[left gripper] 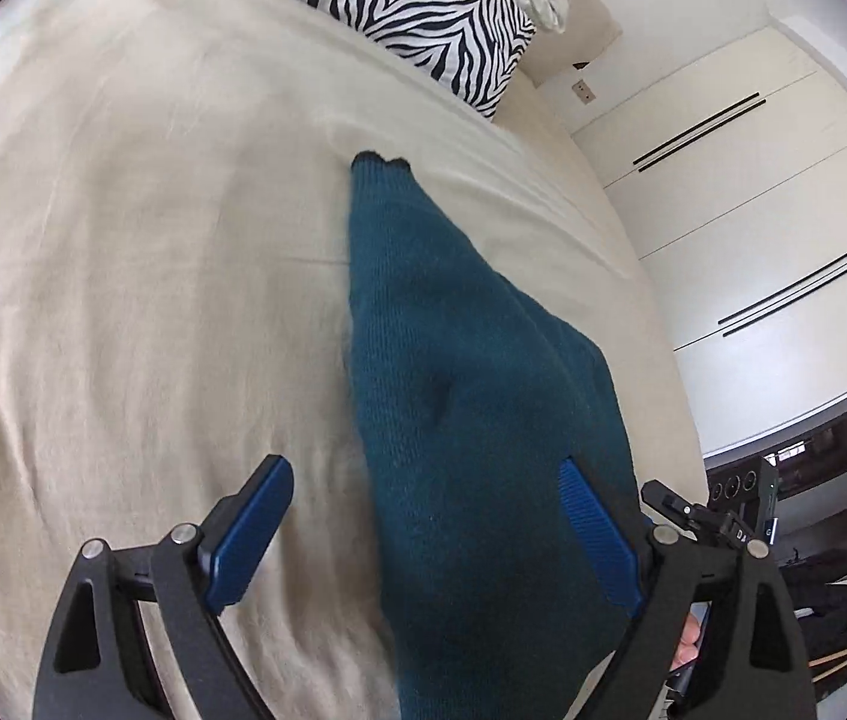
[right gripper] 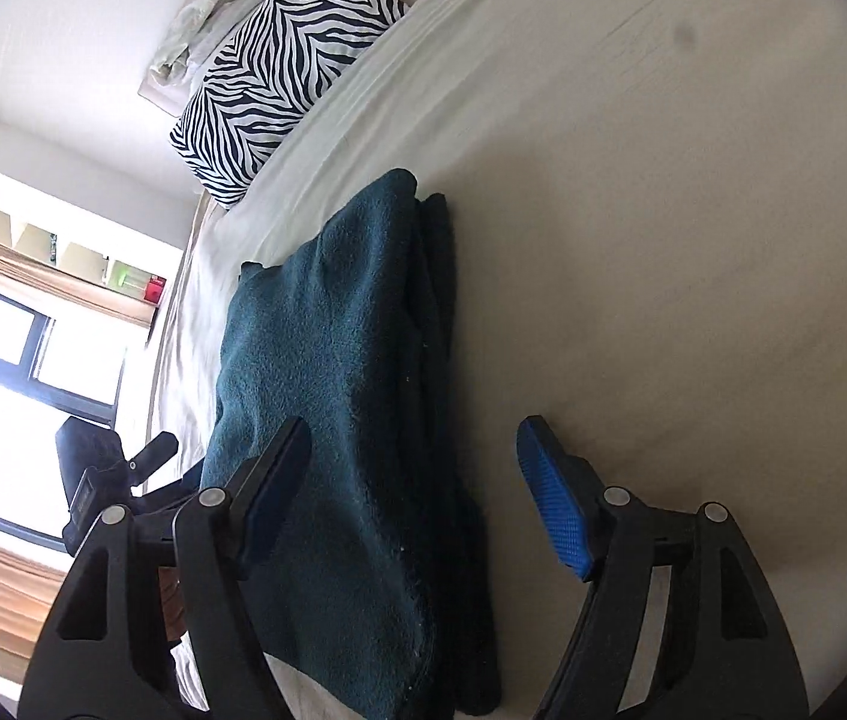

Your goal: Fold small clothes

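A dark teal knit garment [left gripper: 459, 396] lies folded lengthwise on the cream bed sheet [left gripper: 141, 252]. In the left wrist view it runs from between my fingers up to a dark cuff end. My left gripper [left gripper: 423, 510] is open, jaws wide, low over the garment's near end, gripping nothing. In the right wrist view the same garment [right gripper: 339, 396] lies in stacked layers. My right gripper [right gripper: 417, 480] is open over its right edge, its left finger [right gripper: 270, 492] above the cloth and its right finger [right gripper: 555, 510] above bare sheet [right gripper: 693, 252].
A zebra-print pillow [left gripper: 399, 6] lies at the head of the bed, also in the right wrist view [right gripper: 279, 78], with crumpled white bedding [right gripper: 213, 6] behind it. White wardrobe doors [left gripper: 753, 198] stand beyond the bed's right edge. A window [right gripper: 15, 348] is at left.
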The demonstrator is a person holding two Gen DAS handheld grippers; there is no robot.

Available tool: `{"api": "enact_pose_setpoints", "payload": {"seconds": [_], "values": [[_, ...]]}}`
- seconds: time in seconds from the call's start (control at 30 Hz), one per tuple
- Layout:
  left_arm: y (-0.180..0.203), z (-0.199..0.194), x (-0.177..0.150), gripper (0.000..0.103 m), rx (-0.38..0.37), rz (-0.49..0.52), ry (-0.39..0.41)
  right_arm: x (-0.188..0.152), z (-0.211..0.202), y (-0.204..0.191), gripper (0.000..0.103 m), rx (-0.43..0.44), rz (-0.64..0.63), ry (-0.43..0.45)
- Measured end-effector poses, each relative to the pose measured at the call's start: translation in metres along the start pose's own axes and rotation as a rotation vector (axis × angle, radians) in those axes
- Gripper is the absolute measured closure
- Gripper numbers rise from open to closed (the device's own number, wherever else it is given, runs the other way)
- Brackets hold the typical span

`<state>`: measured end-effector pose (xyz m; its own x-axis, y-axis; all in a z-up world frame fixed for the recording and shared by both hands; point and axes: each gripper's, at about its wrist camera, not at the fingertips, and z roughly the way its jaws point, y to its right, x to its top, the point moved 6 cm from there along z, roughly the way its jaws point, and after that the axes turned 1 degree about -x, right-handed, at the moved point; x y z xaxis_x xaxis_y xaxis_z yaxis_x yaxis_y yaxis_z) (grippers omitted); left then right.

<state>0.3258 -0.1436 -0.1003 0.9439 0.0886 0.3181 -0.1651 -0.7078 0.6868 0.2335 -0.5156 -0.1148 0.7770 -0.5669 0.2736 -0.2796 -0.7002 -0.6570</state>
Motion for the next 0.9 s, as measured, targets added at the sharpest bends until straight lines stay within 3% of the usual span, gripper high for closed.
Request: {"api": "enact_pose_setpoints", "payload": {"seconds": [0.2, 0.3, 0.33, 0.43, 0.53, 0.67, 0.9], "values": [[0.021, 0.030, -0.021, 0.012, -0.029, 0.054, -0.092, 0.011, 0.038, -0.031, 0.031, -0.033, -0.091, -0.102], [0.027, 0.042, -0.023, 0.018, 0.016, 0.100, -0.122, 0.017, 0.054, -0.038, 0.031, -0.067, -0.125, -0.136], [0.027, 0.044, -0.023, 0.025, 0.036, 0.108, -0.127, 0.019, 0.058, -0.040, 0.034, -0.076, -0.124, -0.142], [0.028, 0.049, -0.020, 0.040, 0.070, 0.113, -0.144, 0.021, 0.063, -0.045, 0.062, -0.165, -0.179, -0.152], [0.034, 0.047, -0.020, 0.049, 0.105, 0.148, -0.153, 0.017, 0.060, -0.065, 0.074, -0.273, -0.306, -0.125], [0.048, 0.034, -0.023, 0.059, 0.136, 0.189, -0.139, 0.008, 0.048, -0.101, 0.081, -0.388, -0.462, -0.058], [0.061, -0.050, -0.045, 0.060, 0.166, 0.277, -0.041, -0.032, 0.004, -0.155, 0.081, -0.351, -0.590, 0.032]]}}
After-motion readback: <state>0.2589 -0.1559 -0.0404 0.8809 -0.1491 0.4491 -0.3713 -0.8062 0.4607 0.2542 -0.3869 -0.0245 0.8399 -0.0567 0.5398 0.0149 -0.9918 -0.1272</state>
